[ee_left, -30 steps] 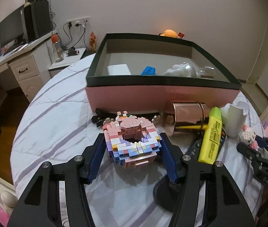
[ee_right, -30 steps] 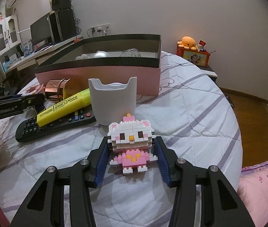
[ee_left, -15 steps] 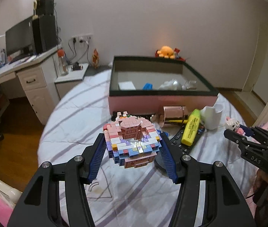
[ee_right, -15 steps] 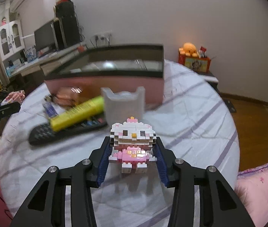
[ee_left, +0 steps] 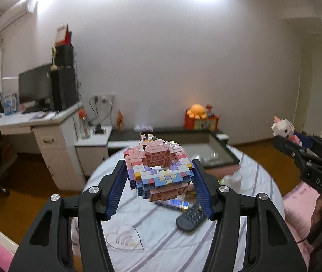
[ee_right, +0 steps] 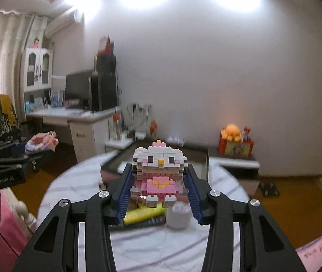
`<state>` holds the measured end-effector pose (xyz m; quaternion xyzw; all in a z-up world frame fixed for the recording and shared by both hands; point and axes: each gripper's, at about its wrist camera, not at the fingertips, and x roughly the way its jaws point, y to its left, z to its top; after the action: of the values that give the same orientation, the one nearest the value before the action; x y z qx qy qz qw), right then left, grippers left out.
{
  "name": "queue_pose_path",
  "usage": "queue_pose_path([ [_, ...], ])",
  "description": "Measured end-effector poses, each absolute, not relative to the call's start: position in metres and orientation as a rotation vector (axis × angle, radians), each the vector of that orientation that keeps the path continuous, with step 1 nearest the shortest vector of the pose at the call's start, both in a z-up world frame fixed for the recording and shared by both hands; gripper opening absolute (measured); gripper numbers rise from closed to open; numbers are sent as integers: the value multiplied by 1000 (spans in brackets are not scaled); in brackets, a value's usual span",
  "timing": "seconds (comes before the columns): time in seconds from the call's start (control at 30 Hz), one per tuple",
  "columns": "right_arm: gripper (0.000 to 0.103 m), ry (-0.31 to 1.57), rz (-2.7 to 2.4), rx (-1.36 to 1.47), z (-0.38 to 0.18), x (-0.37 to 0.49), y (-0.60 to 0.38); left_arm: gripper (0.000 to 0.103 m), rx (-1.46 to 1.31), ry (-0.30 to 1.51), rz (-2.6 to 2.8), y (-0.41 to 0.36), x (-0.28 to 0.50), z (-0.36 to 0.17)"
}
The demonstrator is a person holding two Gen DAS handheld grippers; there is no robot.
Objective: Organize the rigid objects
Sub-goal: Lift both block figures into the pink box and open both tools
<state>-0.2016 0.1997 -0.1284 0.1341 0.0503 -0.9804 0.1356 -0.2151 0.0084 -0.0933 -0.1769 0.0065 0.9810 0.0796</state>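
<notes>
Both tongs [ee_left: 159, 179] [ee_right: 158, 188] raised, models seemingly gripped

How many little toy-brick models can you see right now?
2. A pink and blue brick model is clamped in the left gripper; a white cat brick figure is clamped in the right gripper. Others may be hidden in the box.

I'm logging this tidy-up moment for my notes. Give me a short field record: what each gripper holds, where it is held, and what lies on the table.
left gripper: shut on pink-and-blue brick model, held above the table
right gripper: shut on white-and-pink brick cat figure, held above the table
table: round, striped cloth
on table: remote control, yellow highlighter, white cup, open storage box
</notes>
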Motion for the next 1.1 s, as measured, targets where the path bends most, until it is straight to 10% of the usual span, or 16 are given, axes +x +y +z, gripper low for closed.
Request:
queue_pose_path([
  [1.1, 46, 154, -2806, 419, -125, -298, 198, 58, -537, 188, 3000, 44, -330, -82],
])
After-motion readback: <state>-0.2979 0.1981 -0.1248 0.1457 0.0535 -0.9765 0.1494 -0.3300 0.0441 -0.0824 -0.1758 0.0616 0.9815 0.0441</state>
